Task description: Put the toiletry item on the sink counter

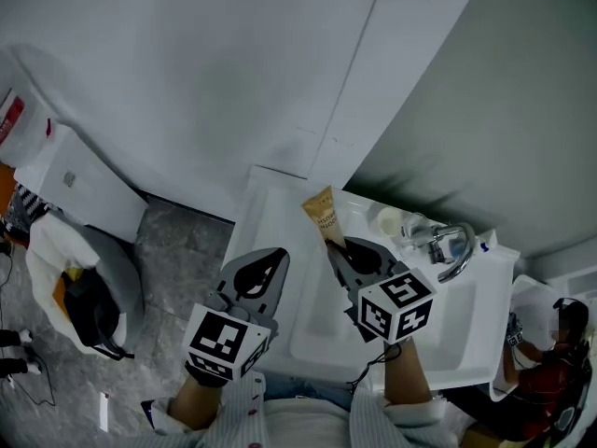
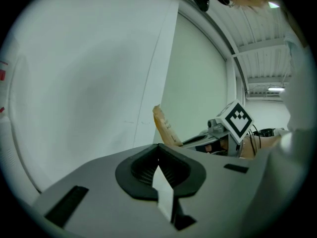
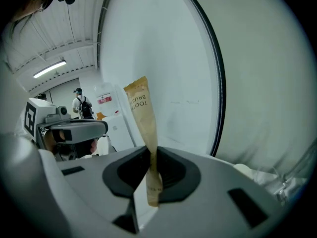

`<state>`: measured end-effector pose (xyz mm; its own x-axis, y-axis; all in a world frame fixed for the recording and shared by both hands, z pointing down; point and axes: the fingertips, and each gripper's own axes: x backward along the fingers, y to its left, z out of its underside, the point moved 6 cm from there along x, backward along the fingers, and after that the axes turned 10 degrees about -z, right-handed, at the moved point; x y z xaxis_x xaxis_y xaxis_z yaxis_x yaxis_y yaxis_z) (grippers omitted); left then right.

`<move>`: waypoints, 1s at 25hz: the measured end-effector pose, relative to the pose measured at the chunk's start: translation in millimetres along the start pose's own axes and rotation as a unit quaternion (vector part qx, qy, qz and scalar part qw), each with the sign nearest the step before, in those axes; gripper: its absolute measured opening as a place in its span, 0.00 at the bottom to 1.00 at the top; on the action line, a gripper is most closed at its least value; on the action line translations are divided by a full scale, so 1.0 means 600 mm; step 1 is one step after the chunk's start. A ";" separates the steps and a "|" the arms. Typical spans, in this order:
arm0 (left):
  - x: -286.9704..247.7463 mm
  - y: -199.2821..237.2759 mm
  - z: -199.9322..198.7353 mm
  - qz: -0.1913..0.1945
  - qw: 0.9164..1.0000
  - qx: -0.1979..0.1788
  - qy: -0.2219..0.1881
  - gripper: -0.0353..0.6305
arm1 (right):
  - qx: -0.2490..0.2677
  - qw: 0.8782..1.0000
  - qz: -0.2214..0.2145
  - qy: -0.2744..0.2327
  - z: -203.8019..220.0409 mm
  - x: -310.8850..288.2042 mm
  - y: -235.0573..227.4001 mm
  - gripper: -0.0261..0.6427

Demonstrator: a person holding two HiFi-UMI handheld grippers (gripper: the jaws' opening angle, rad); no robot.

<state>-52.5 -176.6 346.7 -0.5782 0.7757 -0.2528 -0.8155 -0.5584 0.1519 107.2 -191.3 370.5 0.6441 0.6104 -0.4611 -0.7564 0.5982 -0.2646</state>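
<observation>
- At the far left, on the grey floor, a bin lined with a white bag (image 1: 63, 271) stands well apart from the work and has no part in it.
- The left gripper (image 1: 272, 259) hangs over the left edge of the white sink counter (image 1: 268, 211). Its dark pads are pressed together with nothing between them, so it is idle.
- Just to its right, the right gripper (image 1: 338, 247) pinches the lower end of a slim tan paper toothbrush sachet (image 1: 322, 213). The sachet stands nearly upright out of the jaws, with its free end toward the wall, above the counter's back ledge and not touching it.
- Judging by this, the step in hand is the carry: the sachet is over the counter but not yet set down.
- The next move calls for lowering the right gripper to a bare stretch of ledge, left of the basin, tipping the sachet until it lies flat, and only then parting the jaws. The paper is light and may cling to a pad or slide toward the basin.
- Further right, a small pale cup (image 1: 387, 220) and a chrome faucet (image 1: 450, 245) crowd the ledge, so that side offers less room.
- At the far right a person (image 1: 550, 362) is partly in view below the counter.
</observation>
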 end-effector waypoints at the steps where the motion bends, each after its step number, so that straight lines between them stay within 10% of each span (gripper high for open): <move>1: -0.004 0.004 0.003 -0.001 1.000 0.003 0.003 0.08 | 0.000 1.000 -0.002 0.007 0.001 -0.010 -0.004 0.12; 25: -0.093 0.063 0.065 0.006 0.998 0.033 0.047 0.08 | 0.017 0.988 -0.019 0.152 0.065 -0.183 -0.113 0.13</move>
<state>-52.1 -229.3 404.0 -0.5856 0.7368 -0.3380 -0.8103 -0.5445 0.2168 92.1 -278.9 472.1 0.6042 0.4065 -0.6853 -0.7249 0.6375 -0.2609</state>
